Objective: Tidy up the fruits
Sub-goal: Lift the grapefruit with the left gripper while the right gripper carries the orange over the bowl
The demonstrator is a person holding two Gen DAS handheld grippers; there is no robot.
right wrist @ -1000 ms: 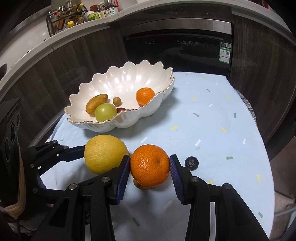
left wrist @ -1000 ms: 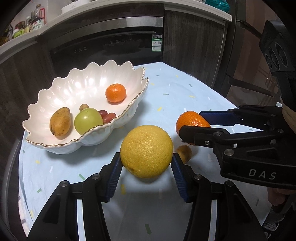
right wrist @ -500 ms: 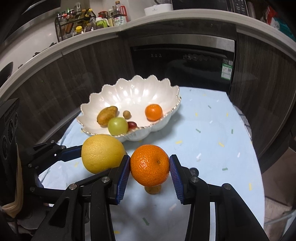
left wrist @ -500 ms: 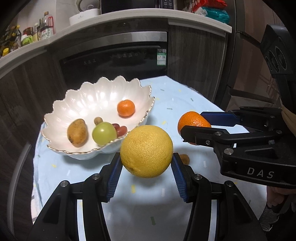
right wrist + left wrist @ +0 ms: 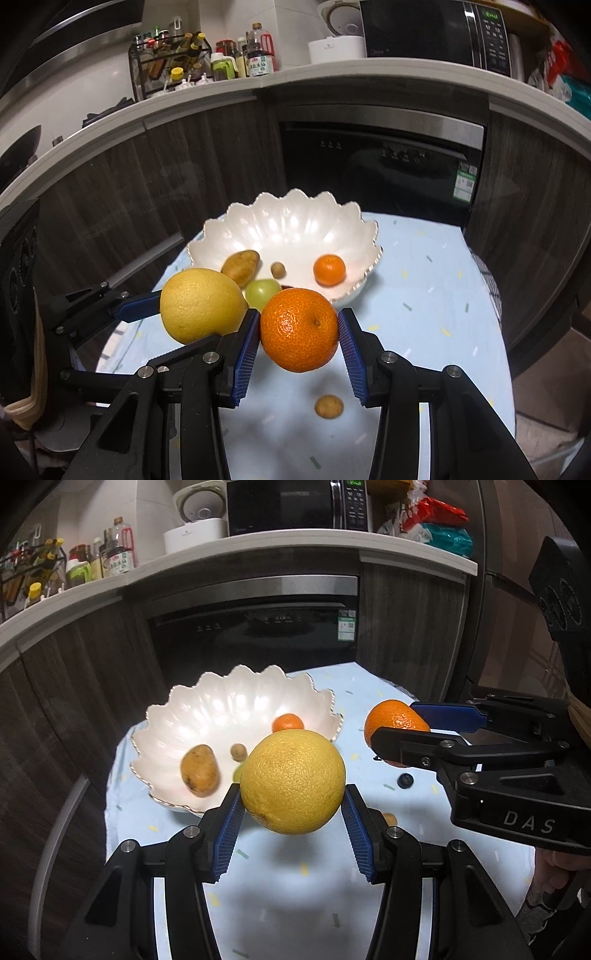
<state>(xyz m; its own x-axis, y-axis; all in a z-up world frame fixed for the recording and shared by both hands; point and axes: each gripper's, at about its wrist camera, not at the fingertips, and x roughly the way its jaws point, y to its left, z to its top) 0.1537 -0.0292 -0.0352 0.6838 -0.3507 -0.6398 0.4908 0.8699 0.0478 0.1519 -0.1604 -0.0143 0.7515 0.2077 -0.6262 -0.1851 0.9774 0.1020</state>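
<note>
The left tool [image 5: 293, 812] was clamped on a large yellow citrus fruit [image 5: 293, 781] at the centre of its frame, clear of the worktop [image 5: 288, 897]. The right tool [image 5: 299, 352] was clamped on an orange [image 5: 299, 329], also raised. Behind them sat the scalloped white bowl [image 5: 295, 225], holding a mango [image 5: 241, 268], a green apple [image 5: 262, 293] and a tangerine [image 5: 329, 270]. A small brown fruit [image 5: 328, 406] lay on the worktop at lower centre.

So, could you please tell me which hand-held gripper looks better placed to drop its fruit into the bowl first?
Probably the left hand-held gripper: its yellow citrus already overlaps the white bowl rim, while the right hand-held gripper holds its orange farther back.
</note>
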